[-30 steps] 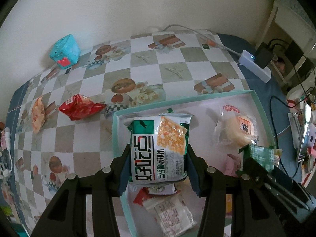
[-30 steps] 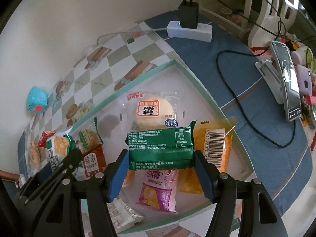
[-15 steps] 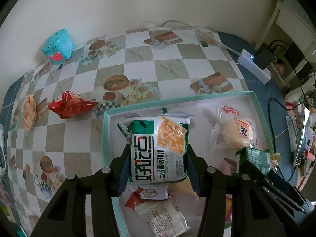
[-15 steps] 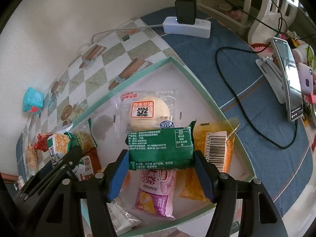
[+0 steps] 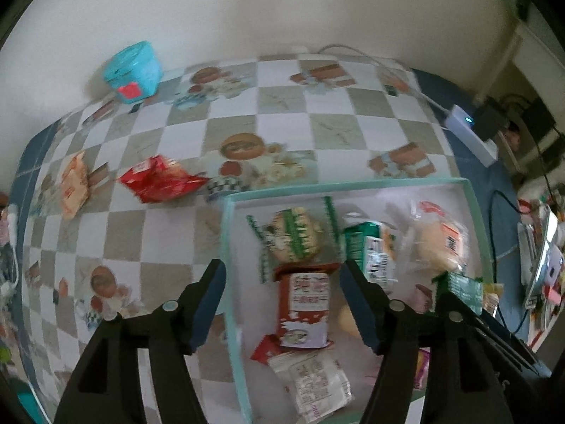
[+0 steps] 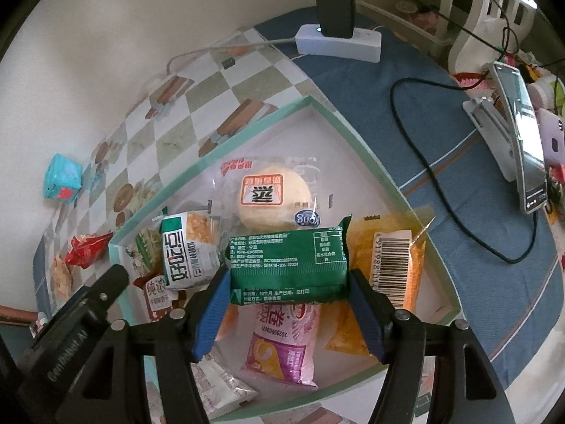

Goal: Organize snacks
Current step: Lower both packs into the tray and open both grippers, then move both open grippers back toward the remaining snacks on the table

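The left gripper (image 5: 282, 304) has just been opening and its jaws now stand apart with nothing between them; the white-and-green cracker packet (image 6: 189, 251) lies inside the teal-rimmed tray (image 6: 254, 120), near its left wall, beside the round bun (image 6: 273, 198). The right gripper (image 6: 287, 304) is clamped on the green packet (image 6: 287, 261) (label side up) above the tray. A red packet (image 5: 160, 182) and an orange packet (image 5: 74, 185) lie on the checked tabletop (image 5: 282, 113), outside the tray's left edge.
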`<state>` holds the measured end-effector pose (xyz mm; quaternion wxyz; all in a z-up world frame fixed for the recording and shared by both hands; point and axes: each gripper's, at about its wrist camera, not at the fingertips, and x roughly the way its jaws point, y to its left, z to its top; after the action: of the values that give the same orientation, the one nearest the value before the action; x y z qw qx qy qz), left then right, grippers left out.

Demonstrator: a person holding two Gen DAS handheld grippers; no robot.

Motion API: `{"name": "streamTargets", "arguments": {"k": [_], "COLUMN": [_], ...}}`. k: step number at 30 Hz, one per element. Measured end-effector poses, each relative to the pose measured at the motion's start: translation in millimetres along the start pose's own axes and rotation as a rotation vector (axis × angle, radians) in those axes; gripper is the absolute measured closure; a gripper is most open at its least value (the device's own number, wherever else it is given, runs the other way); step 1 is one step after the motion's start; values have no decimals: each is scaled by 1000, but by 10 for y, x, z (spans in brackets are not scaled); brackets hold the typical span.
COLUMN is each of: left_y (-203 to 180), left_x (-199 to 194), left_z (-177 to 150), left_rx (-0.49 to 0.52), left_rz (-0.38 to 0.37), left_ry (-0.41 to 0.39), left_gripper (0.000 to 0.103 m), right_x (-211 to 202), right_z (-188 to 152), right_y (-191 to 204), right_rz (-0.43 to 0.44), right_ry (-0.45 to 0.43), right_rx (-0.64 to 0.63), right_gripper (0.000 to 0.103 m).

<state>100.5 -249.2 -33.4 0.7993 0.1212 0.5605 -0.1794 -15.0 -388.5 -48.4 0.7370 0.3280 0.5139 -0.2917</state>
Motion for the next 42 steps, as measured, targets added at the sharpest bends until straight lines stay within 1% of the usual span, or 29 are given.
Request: {"name": "streamTargets", "arguments": {"k": [1, 2, 8, 13, 15, 16, 17, 19, 24, 32, 38, 40, 42], "left_y": [25, 71, 233, 374, 442, 477, 504, 589, 746, 873, 1072, 1186, 1323], "left_x": [2, 5, 10, 2, 5, 9, 9, 8, 7, -31, -77, -104, -136], "left_z": [5, 8, 0, -6, -12, -17, -21, -32, -57, -87, -140, -165, -199], "left_rx": [-11, -28, -85, -139, -163, -174, -183, -211, -257, -280, -301, -317, -335], "left_rz": [7, 16, 64, 72, 79, 81, 83, 95, 110, 89, 100, 117, 151], "left_ry": [3, 8, 22, 27, 33, 35, 34, 36, 43, 48, 43, 35, 24], "left_gripper": [26, 23, 23, 22, 14, 6, 5, 5, 5, 5, 5, 5, 5], "right_x": [5, 7, -58, -122, -135, -140, -142, -142, -128, -168, -209, -213, -211], "right_z": [-1, 1, 14, 19, 21, 18, 14, 8, -8, -23, -55, -90, -139], "right_y": [7, 11, 10, 48, 78, 98, 116, 149, 210, 240, 293, 360, 460], "right_rz": [1, 2, 20, 20, 23, 27, 29, 30, 47, 48, 31, 28, 29], "right_ry": [1, 2, -15, -34, -42, -46, -50, -58, -52, -64, -73, -71, -66], "right_rx": [-1, -3, 15, -1, -12, -18, -23, -37, -54, -64, -77, -97, -125], "right_gripper": [32, 31, 30, 30, 28, 21, 17, 9, 0, 0, 0, 0, 0]}}
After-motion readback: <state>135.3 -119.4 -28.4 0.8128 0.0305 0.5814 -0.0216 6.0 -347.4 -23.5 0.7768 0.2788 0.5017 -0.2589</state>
